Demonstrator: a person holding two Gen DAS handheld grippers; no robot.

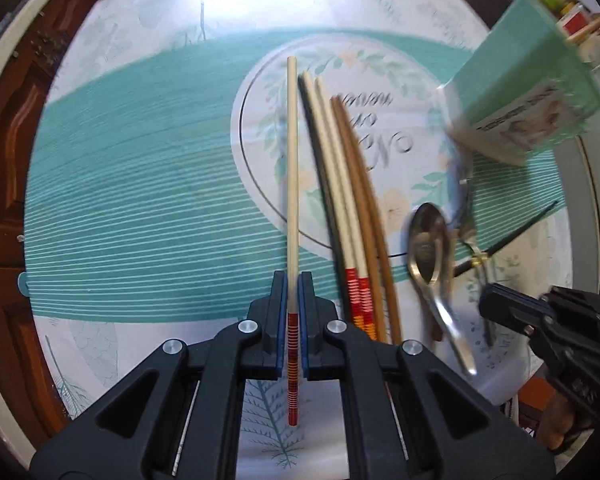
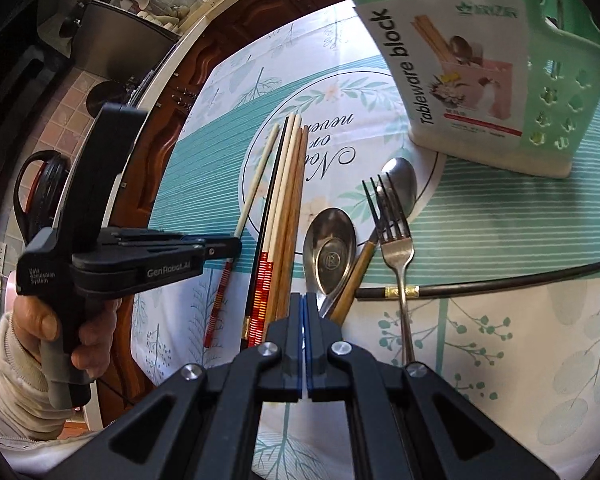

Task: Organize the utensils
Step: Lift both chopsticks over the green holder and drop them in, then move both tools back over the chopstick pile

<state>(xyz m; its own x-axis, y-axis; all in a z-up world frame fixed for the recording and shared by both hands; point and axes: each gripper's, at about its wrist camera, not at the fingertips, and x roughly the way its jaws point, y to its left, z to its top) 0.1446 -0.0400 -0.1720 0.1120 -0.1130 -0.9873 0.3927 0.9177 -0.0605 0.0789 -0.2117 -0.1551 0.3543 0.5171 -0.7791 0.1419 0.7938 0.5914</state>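
Step in hand: the first pick, judging by the utensils left on the cloth; one chopstick is taken, nothing seems stowed yet.
Left gripper (image 1: 293,292): clenched on a pale wooden chopstick with a red-banded handle (image 1: 292,168), gripped just above the bands, pointing away along the fingers.
Right gripper (image 2: 303,308): jaws pressed together with nothing between them, hovering over the handle ends.
Landmark: the mint-green perforated plastic tableware holder (image 2: 556,80), standing at the far right of the leaf-printed tablecloth (image 2: 500,360).
Remaining chopsticks (image 2: 284,208): bundle lying well left of the holder.
Steel spoon (image 2: 330,252) and steel fork (image 2: 396,240): nearer the holder, in front of it.
Next move: probably lifting the chopstick, tipping it upright and lowering it into the holder's open top.
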